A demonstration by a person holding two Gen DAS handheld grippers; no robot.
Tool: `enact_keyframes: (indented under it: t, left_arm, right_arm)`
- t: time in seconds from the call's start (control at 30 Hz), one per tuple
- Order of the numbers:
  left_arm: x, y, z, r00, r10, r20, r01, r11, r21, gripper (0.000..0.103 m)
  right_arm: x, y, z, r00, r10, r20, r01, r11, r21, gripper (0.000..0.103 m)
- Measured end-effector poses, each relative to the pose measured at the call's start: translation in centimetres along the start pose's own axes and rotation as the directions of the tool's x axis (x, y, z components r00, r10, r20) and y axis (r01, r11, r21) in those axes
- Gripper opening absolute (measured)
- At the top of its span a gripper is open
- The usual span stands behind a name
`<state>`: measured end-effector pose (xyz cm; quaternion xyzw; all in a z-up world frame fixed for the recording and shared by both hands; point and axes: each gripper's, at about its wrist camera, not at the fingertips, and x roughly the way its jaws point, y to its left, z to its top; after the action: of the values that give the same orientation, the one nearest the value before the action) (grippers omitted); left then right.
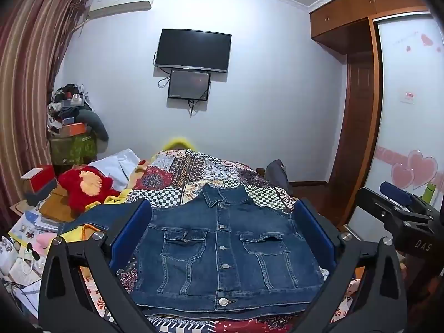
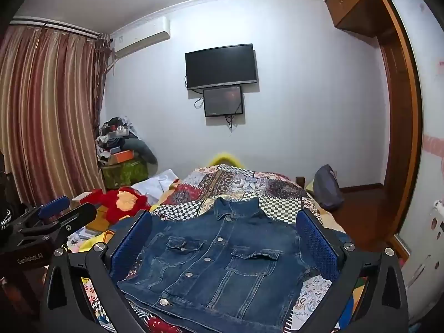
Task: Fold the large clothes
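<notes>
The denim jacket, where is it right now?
In both wrist views the denim jacket lies front-up on the patchwork bedspread, collar toward the wall TV.

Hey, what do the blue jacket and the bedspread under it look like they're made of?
The jacket looks like denim: mottled mid-blue wash, raised double-stitched seams, flap pockets and shiny, probably metal, buttons. The bedspread looks like thin printed cloth, likely cotton, with a matte finish: flat patchwork-style squares of checks and florals that drape over the bed. Whether it is quilted cannot be told.
</notes>
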<state>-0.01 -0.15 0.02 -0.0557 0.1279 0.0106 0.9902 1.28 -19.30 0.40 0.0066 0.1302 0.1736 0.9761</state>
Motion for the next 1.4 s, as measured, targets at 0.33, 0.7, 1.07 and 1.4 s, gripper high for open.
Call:
enact_keyframes:
  t: [0.33, 0.7, 1.07, 1.4]
  left_arm:
    - [-0.2, -0.1, 0.3, 1.0, 0.001, 0.005, -0.001, 1.0, 0.013, 0.103]
    - [-0.2, 0.0, 0.2, 1.0, 0.012, 0.017, -0.012, 1.0, 0.022, 0.103]
    - [-0.4, -0.3, 0.4, 1.0, 0.01, 0.022, -0.01, 1.0, 0.021, 0.103]
    - [-0.6, -0.7, 0.3, 1.0, 0.007, 0.03, -0.008, 1.0, 0.025, 0.103]
  right_arm:
    - [0.7, 0.1, 0.2, 1.0, 0.001, -0.024, -0.001, 1.0, 0.005, 0.103]
    - [0.8, 0.8, 0.2, 1.0, 0.008, -0.022, -0.008, 1.0, 0.006, 0.103]
    - [0.7, 0.6, 0.4, 1.0, 0.007, -0.019, -0.007, 1.0, 0.01, 0.103]
    - [1.0, 0.3, 0.2, 1.0, 0.005, -0.027, -0.004, 1.0, 0.025, 0.103]
